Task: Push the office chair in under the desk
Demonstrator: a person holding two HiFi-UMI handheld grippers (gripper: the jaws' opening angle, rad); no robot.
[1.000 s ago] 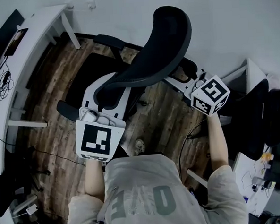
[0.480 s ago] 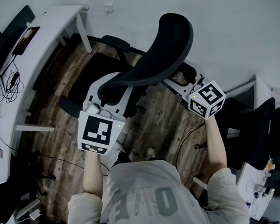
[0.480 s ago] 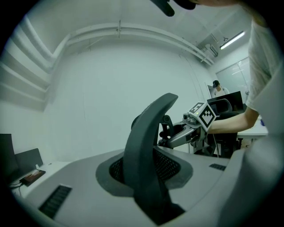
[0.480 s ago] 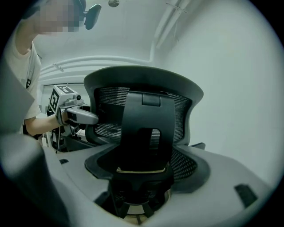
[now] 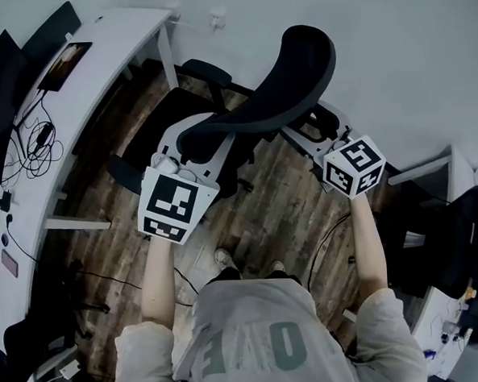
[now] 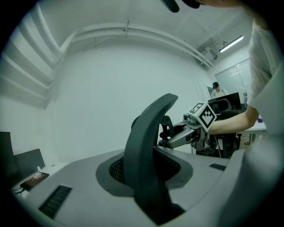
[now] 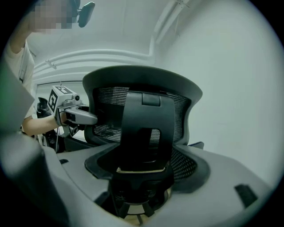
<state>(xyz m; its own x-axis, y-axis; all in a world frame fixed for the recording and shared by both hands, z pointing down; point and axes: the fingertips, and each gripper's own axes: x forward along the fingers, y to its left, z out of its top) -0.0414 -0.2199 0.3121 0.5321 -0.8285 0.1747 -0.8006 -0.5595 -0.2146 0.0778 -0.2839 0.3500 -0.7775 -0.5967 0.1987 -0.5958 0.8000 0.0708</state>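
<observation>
- Grey jaws of the left gripper (image 5: 179, 156) are clamped on the left edge of the curved black backrest (image 5: 288, 74) of the office chair (image 5: 243, 121), which runs up between them.
- Jaws of the right gripper (image 5: 310, 141) are closed on the chair's back as well, with the black support spine (image 7: 146, 133) filling the gap between them.
- The two grippers sit at opposite sides of the backrest.
- Ahead of both grippers lie the seat (image 5: 150, 127) and an armrest (image 5: 207, 71), over the wooden floor (image 5: 281, 216).
- Further ahead and left of the left gripper stands the white desk (image 5: 110, 65); the seat is close to its leg (image 5: 167, 57), not tucked under the top.
- Well left of that gripper, a flat screen (image 5: 66, 63) and tangled cables (image 5: 34, 142) lie on the desk.
- Beyond the chair is a pale wall (image 5: 400, 47).
</observation>
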